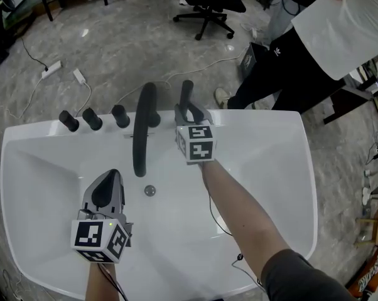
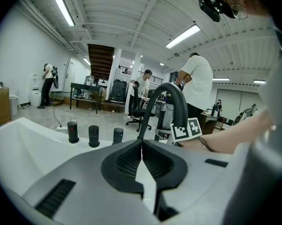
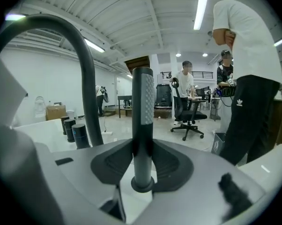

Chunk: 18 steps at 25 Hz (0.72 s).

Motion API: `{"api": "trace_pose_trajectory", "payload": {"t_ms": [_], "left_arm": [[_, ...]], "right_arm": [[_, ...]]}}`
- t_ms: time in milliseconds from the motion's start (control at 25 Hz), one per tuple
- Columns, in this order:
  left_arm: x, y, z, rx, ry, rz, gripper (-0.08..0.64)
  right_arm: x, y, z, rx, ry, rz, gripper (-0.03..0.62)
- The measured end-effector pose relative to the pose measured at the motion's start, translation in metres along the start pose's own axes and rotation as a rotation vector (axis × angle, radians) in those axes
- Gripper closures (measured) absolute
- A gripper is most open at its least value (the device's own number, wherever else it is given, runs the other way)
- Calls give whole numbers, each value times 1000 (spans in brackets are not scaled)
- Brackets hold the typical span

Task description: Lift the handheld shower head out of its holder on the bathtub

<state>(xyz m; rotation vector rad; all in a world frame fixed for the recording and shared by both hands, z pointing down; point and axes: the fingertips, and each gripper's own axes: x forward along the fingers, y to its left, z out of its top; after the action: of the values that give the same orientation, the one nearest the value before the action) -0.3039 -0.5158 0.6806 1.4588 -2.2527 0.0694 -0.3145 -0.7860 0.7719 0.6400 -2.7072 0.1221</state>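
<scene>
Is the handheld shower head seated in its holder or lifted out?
Seated: the handheld shower head stands upright in its holder collar on the bathtub rim, right hand-held gripper closed on it.

Left fingers together, right fingers seemingly clamped.

**Rig look: two handheld claws**

Left claw and right claw: grey shells, black ribbed pads. Left cube and right cube: white, black square markers. Thin black cable along right forearm. Dark grey sleeve, near right.
</scene>
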Motion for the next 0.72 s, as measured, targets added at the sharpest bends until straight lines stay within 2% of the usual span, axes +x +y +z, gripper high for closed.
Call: {"api": "trace_pose_trajectory", "payload": {"t_ms": [240, 440, 560, 720], "left_arm": [[0, 1, -6, -3, 12, 5, 545], [-8, -6, -3, -13, 14, 2, 545], [-16, -11, 5, -34, 2, -2, 545], [-34, -24, 18, -19, -13, -15, 545]], "right_arm": [[-4, 0, -4, 14, 1, 24, 459], [-15, -1, -6, 13, 43, 18, 460], [-28, -3, 3, 31, 36, 9, 462], [-58, -3, 25, 35, 5, 2, 463]]}}
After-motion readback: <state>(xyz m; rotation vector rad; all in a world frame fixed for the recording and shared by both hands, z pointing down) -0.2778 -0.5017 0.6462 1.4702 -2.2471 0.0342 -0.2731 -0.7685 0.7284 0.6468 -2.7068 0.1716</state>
